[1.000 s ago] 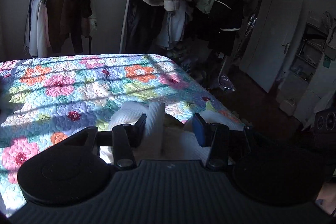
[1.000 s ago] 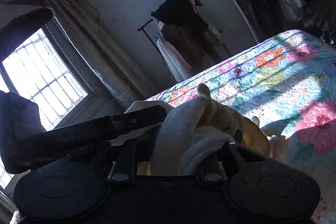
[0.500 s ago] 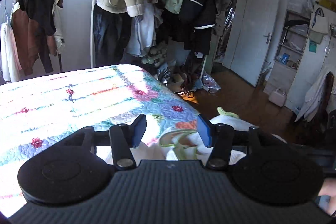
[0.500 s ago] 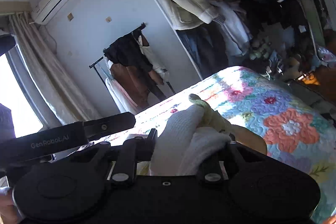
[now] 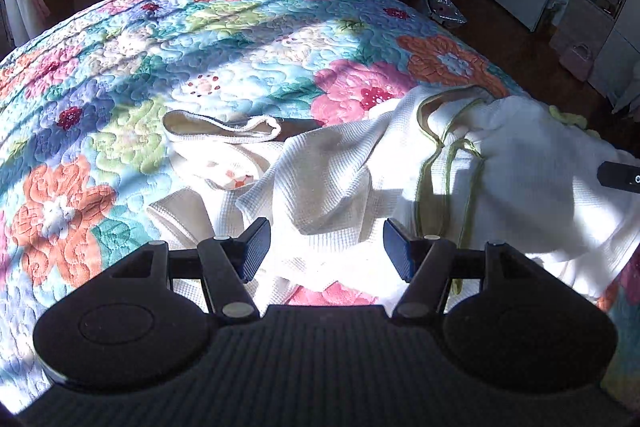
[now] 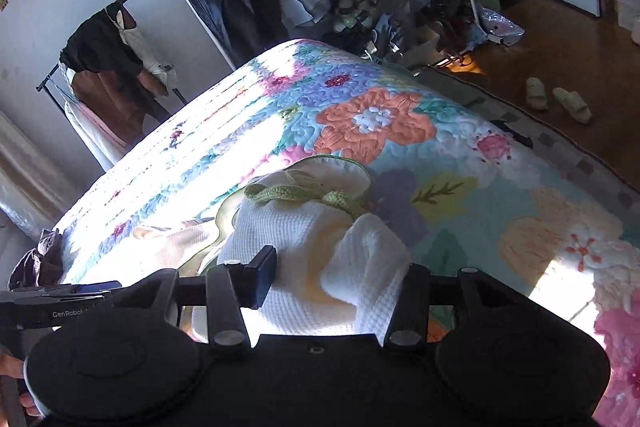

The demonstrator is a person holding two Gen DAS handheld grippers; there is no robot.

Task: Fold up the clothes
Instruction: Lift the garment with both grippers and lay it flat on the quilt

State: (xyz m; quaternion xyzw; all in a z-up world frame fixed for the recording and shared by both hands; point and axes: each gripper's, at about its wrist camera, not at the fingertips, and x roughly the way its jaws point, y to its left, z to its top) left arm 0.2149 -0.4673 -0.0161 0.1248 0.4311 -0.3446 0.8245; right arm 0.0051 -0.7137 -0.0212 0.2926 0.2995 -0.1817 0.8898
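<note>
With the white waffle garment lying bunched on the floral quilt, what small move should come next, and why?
Probably back both grippers off, then regrip the edges to spread it. The white waffle garment lies crumpled on the floral quilt; the left gripper and right gripper are opening, cloth between their jaws.

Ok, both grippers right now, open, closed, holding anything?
Left gripper: opening, pads clear of the white garment below.
Right gripper: opening, garment fold between its jaws; grip cannot be told.

Bed with floral quilt (image 5: 248, 39), sunlit in stripes; crumpled white waffle garment (image 5: 332, 179) with green trim lying at near right edge, one cuffed sleeve (image 5: 224, 127) stretched left across quilt.
</note>
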